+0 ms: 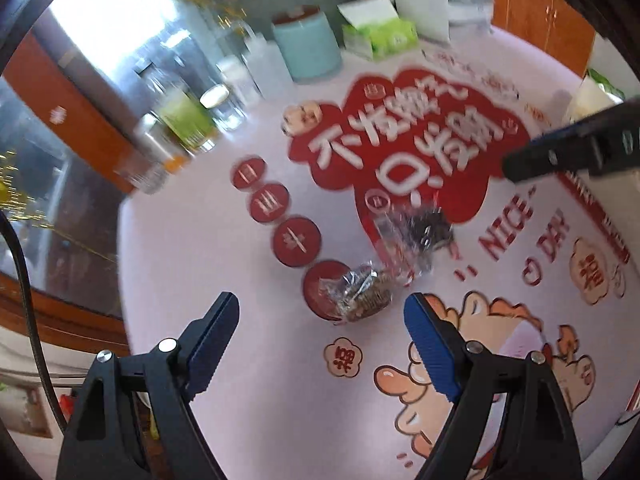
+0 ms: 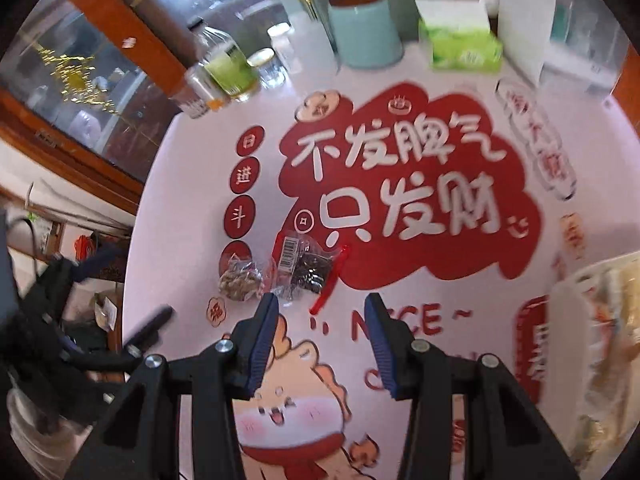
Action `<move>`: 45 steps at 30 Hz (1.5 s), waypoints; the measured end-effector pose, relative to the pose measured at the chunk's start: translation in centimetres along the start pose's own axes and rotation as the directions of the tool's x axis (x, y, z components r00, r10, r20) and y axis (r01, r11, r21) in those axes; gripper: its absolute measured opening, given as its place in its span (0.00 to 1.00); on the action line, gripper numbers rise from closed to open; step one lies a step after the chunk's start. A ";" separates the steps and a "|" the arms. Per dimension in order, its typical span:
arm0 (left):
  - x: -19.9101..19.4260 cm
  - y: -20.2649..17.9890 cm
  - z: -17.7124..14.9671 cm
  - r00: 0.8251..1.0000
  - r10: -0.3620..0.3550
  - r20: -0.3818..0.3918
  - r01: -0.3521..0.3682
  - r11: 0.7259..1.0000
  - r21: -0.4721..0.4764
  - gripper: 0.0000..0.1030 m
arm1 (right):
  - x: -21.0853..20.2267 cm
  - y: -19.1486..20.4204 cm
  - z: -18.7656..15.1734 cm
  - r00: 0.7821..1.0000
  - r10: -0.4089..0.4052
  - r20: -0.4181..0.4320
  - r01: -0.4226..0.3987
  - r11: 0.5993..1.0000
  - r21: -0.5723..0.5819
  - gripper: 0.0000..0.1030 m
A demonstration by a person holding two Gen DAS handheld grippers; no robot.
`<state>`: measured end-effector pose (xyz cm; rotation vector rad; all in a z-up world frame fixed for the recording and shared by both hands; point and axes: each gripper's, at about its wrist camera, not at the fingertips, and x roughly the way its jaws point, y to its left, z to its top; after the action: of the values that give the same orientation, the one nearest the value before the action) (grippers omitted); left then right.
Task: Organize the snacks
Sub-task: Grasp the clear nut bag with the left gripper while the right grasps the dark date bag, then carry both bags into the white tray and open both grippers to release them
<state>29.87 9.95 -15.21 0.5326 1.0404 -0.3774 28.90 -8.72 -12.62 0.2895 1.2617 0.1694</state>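
Two clear snack bags lie side by side on the printed tablecloth. One holds brown pieces [image 1: 360,296] [image 2: 240,278]. The other holds dark pieces and has a barcode label and a red tie [image 1: 416,236] [image 2: 306,270]. My left gripper [image 1: 320,320] is open and empty, just short of the brown bag. My right gripper [image 2: 320,308] is open and empty, just short of the dark bag. Its fingers [image 1: 560,156] show in the left wrist view at the right, and the left gripper's fingers [image 2: 148,330] show in the right wrist view at the left.
A white basket [image 2: 560,344] with packets stands at the right. Along the table's back stand a teal canister [image 1: 308,46] [image 2: 366,30], a green tissue box [image 1: 378,36] [image 2: 460,40], bottles and jars [image 1: 184,120] [image 2: 228,64]. The table's left edge [image 2: 132,272] drops off.
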 end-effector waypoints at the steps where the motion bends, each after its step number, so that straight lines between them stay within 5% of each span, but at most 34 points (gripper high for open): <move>1: 1.3 0.0 -0.1 1.000 -0.012 -0.016 0.013 1.000 0.003 0.81 | 1.1 -0.2 0.4 1.000 0.008 -0.013 -0.007 1.000 0.018 0.44; 10: 8.0 -1.6 -0.7 0.996 -0.075 -0.051 0.076 0.997 0.030 0.81 | 9.7 -1.2 1.9 0.993 0.057 -0.101 -0.044 0.991 0.128 0.44; 15: 9.4 -0.9 -0.1 0.994 -0.098 -0.042 0.097 0.995 -0.026 0.62 | 12.1 -0.7 2.1 0.993 0.052 -0.109 -0.038 0.992 0.123 0.44; 20: 10.2 1.0 -0.8 0.985 -0.167 -0.038 0.160 0.976 -0.146 0.50 | 12.9 1.6 2.3 0.995 -0.048 -0.088 0.050 0.998 0.028 0.48; 28: 9.3 3.9 -3.3 0.978 -0.207 0.037 0.208 0.928 -0.310 0.40 | 13.9 5.3 0.5 0.970 -0.244 -0.010 0.236 0.945 -0.226 0.45; 37: 6.6 3.9 -5.9 0.962 -0.256 0.089 0.268 0.852 -0.449 0.39 | 11.8 3.9 -3.4 0.976 -0.217 0.018 0.215 0.949 -0.229 0.40; 45: -1.4 -0.6 -5.8 0.962 -0.239 0.131 0.272 0.871 -0.409 0.39 | 5.7 2.4 -9.3 0.987 -0.156 0.036 0.160 0.966 -0.203 0.40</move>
<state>24.75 12.88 -16.45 -0.0146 1.0825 -0.3862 21.83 -3.66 -19.65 0.0121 1.2308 0.1577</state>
